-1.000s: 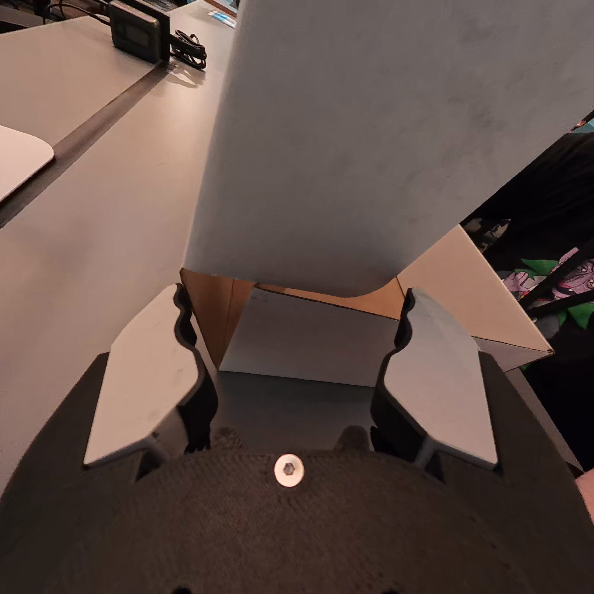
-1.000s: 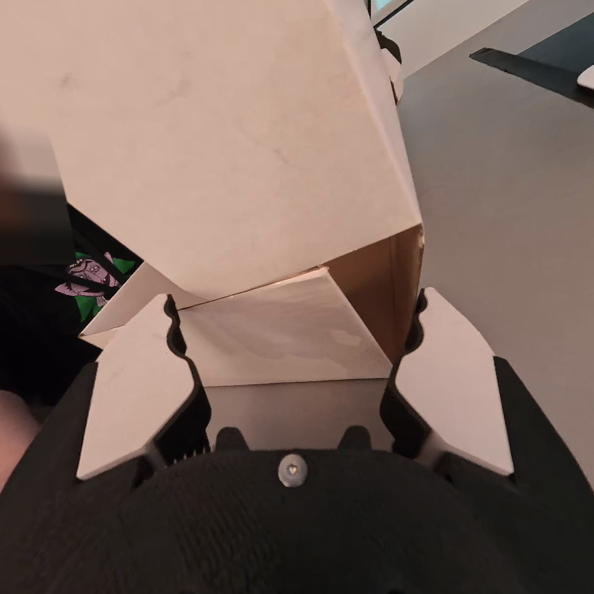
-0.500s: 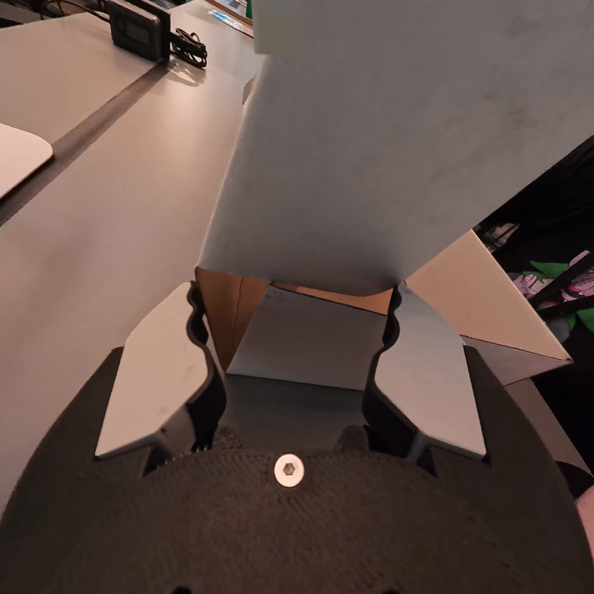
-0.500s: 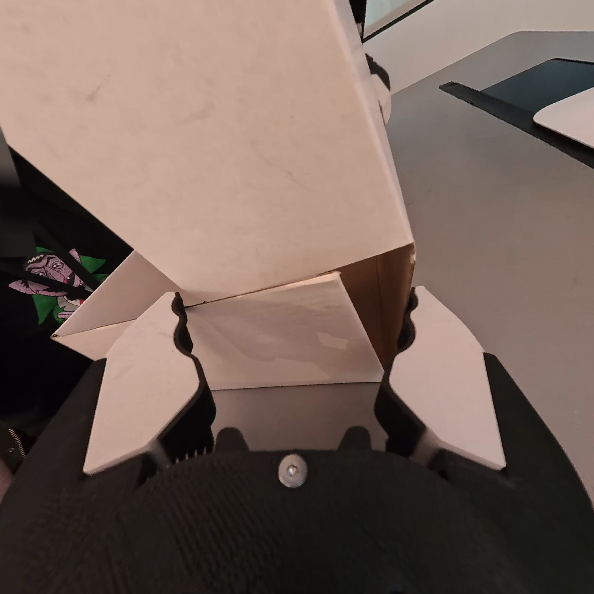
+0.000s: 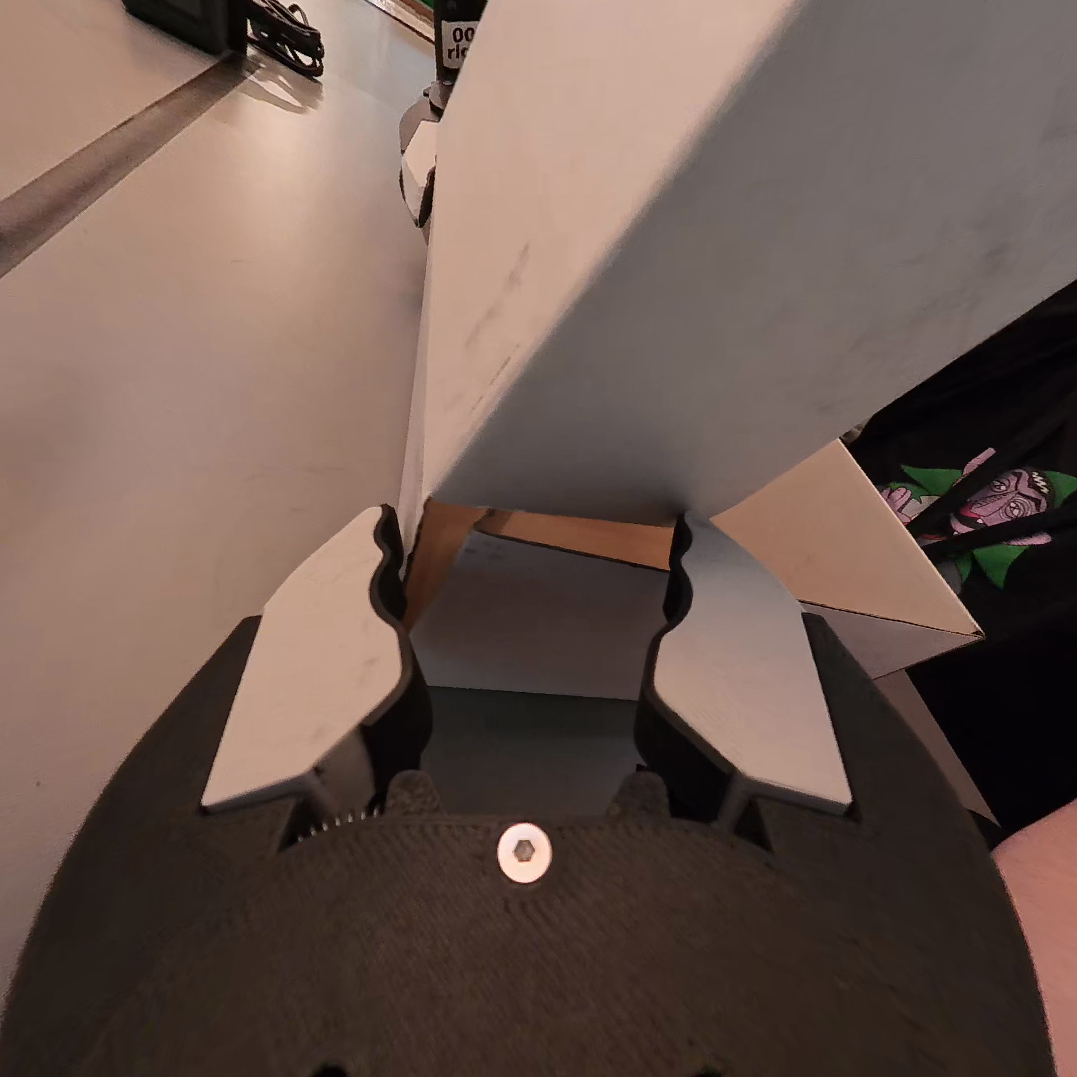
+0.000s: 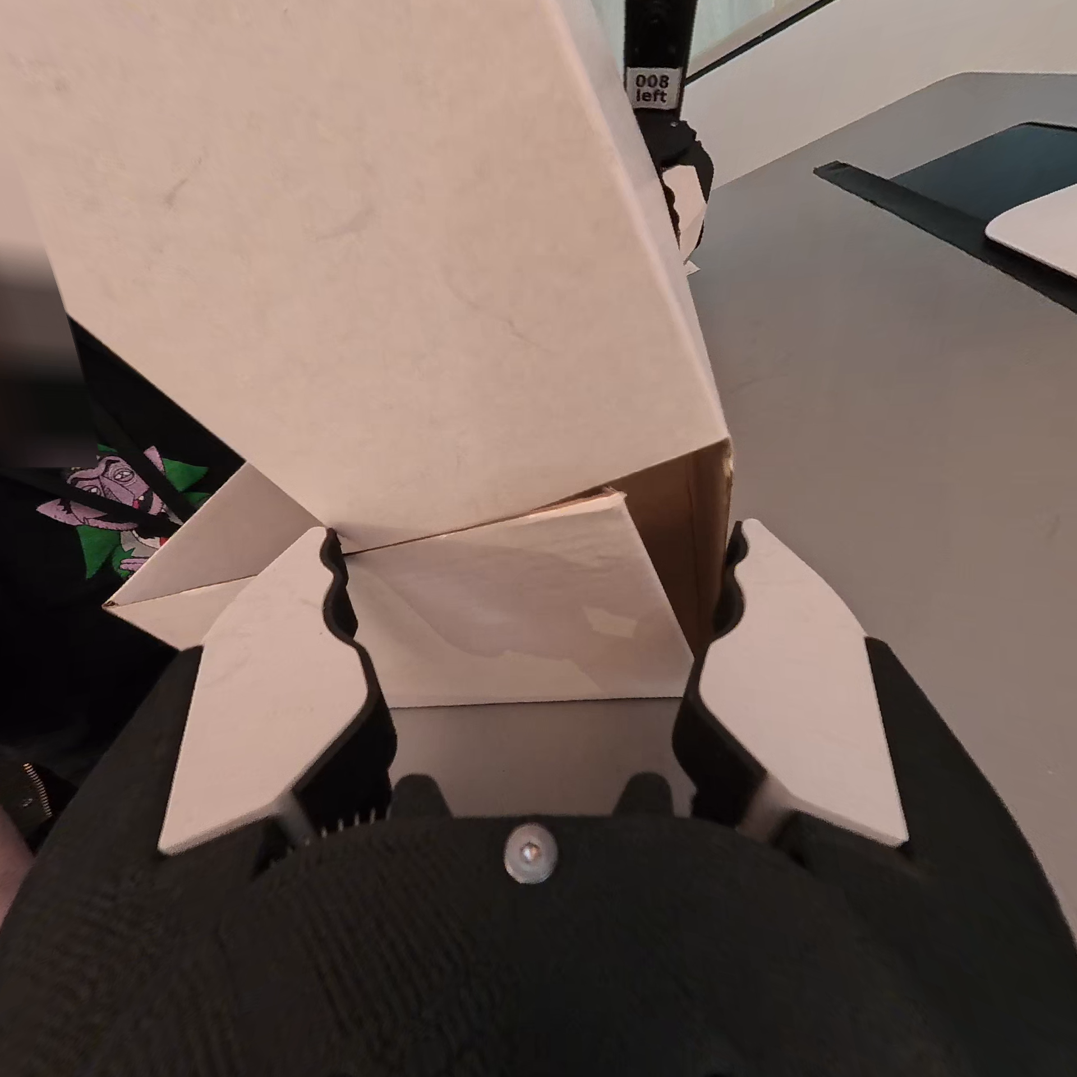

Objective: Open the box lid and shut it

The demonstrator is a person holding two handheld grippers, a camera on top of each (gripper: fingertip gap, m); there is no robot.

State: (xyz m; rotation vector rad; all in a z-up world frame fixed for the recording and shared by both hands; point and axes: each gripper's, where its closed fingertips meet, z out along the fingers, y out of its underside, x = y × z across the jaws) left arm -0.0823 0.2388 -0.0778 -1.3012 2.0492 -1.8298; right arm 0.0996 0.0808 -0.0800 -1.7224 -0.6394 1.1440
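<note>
A white cardboard box with a brown inside sits on the table between my two grippers. Its lid [image 5: 699, 262] stands raised and tilted; it also fills the upper right wrist view [image 6: 361, 280]. A low white end wall [image 5: 524, 629] faces the left gripper [image 5: 533, 524], which is open and empty, its fingertips at the lid's lower edge. The right gripper [image 6: 533, 533] is open and empty at the opposite end wall [image 6: 513, 618]. A white flap [image 5: 816, 583] juts out toward the person. Each gripper shows behind the box in the other's view.
A person in a dark printed shirt [image 5: 991, 513] stands close beside the box, with a bare arm [image 5: 1043, 874] at the frame edge. A black device with cables [image 5: 192, 23] lies far back. A flat white object [image 6: 1037, 233] rests on a dark mat [image 6: 961, 169].
The lid has swung and shifted across both views, uncovering the opposite gripper behind it. The left gripper's fingers have drawn clearly closer together; the right gripper's have narrowed slightly.
</note>
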